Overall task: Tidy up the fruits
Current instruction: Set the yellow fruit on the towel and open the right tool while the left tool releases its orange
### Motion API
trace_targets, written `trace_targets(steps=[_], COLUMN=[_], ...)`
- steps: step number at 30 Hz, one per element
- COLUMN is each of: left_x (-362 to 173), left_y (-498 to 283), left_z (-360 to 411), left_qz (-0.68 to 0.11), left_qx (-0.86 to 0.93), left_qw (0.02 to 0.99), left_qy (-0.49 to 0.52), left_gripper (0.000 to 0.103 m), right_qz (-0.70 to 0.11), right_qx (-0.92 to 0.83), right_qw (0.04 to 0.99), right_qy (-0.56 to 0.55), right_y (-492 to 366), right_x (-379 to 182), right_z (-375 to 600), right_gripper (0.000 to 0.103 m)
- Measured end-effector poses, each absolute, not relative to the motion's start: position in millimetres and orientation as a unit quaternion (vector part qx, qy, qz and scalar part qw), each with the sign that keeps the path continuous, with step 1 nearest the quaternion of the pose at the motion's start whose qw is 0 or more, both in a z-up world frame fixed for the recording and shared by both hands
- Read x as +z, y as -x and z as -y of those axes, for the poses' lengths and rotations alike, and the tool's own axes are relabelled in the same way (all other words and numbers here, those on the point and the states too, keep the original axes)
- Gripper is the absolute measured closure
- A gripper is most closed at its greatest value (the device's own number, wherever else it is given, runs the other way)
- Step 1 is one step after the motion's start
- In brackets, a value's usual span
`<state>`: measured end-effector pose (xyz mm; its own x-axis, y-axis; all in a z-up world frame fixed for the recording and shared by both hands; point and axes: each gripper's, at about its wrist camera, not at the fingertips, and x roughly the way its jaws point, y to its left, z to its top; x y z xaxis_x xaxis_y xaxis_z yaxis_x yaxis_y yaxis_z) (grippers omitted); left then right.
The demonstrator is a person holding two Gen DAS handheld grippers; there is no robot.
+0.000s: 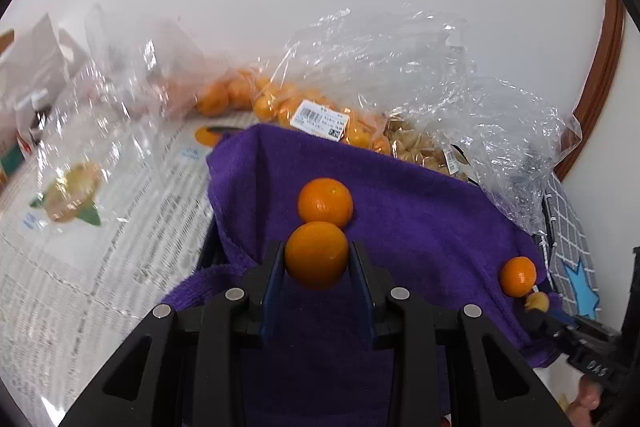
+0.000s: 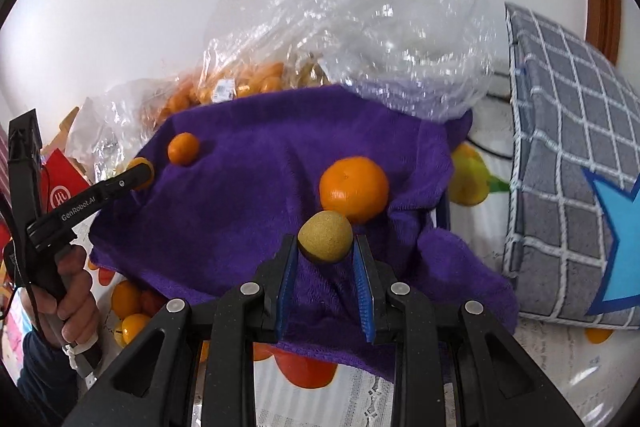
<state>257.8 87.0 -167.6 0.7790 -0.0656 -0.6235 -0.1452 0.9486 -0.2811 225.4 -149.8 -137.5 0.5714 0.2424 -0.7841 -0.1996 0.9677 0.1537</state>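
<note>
My left gripper (image 1: 317, 255) is shut on an orange mandarin (image 1: 316, 254), held just above the purple towel (image 1: 420, 227). A second mandarin (image 1: 325, 202) lies on the towel just beyond it, and a third mandarin (image 1: 518, 275) lies at the towel's right edge. My right gripper (image 2: 325, 238) is shut on a small yellow-brown fruit (image 2: 325, 236) above the towel (image 2: 248, 195), next to the third mandarin (image 2: 354, 187). The left gripper (image 2: 140, 174) shows at the left of the right wrist view, holding its mandarin near the second one (image 2: 183, 148).
Clear plastic bags (image 1: 320, 107) of mandarins and small yellow-brown fruits (image 1: 416, 147) lie behind the towel. Newspaper (image 1: 80, 247) covers the table on the left. A grey checked cushion (image 2: 568, 167) with a blue star lies right of the towel. A white wall is behind.
</note>
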Motion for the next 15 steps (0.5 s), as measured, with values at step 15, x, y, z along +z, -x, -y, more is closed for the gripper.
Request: trace_targets(steps=[15], left_x=[-168.8], left_y=[-260.7], left_z=[-83.6], left_qz=[-0.333], left_qx=[0.023], left_qw=[0.932], left_qy=[0.143], left_gripper=[0.072], right_qz=[-0.441], right_qx=[0.106], right_qw=[0.891], right_qy=[0.013], right_y=[-225.2], right_x=[-144.0], right_z=[139.2], right_gripper=[0.073])
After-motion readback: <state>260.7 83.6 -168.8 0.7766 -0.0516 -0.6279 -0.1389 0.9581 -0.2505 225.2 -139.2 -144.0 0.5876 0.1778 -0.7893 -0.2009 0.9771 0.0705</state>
